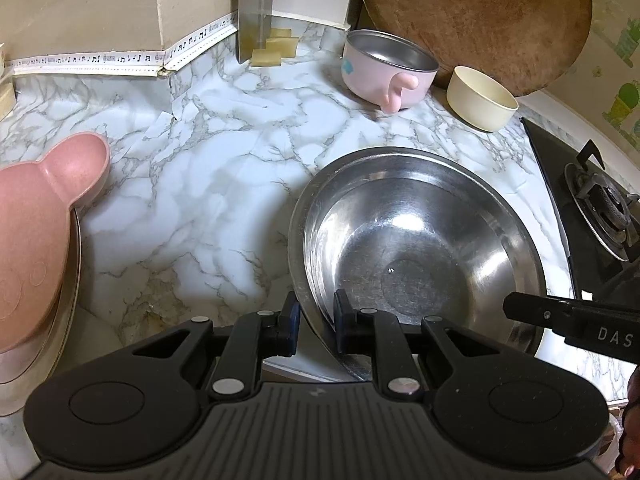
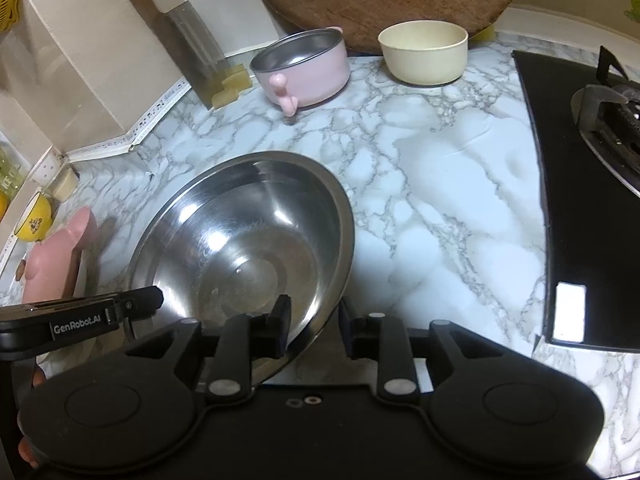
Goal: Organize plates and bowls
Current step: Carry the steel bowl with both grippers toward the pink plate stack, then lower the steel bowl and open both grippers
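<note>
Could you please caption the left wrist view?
Left tongs pinch the large stainless steel bowl's rim on a marble counter.

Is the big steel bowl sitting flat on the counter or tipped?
Tipped. The steel bowl has its rim between the left hand-held gripper fingers, and its opening slants rather than lying level with the marble counter.

Dim warm indoor light, glare spots inside the steel bowl (image 1: 420,248), soft shadows on the counter (image 2: 440,200), fisheye bending and dark corners at frame edges, slight blur at far left

My right gripper (image 2: 313,322) straddles the steel bowl (image 2: 244,240) rim, pads slack; my left gripper (image 2: 154,294) at its far edge.
</note>
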Demonstrator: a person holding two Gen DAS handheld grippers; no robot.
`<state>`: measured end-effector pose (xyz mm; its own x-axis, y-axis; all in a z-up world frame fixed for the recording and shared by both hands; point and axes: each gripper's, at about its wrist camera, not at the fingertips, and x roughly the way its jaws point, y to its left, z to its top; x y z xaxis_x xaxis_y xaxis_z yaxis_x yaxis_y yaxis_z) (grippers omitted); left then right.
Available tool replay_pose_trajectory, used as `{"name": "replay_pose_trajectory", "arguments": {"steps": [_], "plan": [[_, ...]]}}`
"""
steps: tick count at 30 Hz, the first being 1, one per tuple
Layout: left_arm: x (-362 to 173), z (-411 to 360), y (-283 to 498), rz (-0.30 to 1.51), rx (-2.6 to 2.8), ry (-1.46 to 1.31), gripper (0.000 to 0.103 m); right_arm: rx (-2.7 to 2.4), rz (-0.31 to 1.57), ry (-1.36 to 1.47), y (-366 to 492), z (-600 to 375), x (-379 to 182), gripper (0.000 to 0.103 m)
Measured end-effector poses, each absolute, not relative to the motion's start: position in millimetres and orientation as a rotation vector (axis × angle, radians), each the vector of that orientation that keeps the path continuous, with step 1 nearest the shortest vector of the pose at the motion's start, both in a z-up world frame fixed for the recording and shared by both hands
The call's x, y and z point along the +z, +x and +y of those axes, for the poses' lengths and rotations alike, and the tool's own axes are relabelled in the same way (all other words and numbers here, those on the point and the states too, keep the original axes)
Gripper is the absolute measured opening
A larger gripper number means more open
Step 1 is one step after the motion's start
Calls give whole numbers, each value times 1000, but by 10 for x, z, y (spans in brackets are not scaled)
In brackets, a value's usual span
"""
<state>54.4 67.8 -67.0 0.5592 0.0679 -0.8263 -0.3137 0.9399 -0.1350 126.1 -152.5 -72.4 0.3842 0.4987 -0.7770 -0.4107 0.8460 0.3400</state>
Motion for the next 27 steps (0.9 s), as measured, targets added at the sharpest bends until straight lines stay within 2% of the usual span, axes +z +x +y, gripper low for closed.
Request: {"name": "replay_pose_trajectory", "arguments": {"steps": [15,18,19,20,25,27], "plan": [[-611,720,417,944,232,-263,19,553,976,101,1215,-1677,-570,50],[-579,740,392,936,234,-263,37,557,965,97,1196,-1683,-534,52],[-571,742,386,932,234,-261,46,558,961,95,1192,-1686,-522,53],[-553,740,377,925,239,-253,50,559,958,94,1186,-1687,-514,54],[-408,764,333,889,249,-233,51,562,943,95,1182,-1700,-460,59],[-333,774,319,868,252,-227,58,562,929,92,1177,-1704,-421,65]]}}
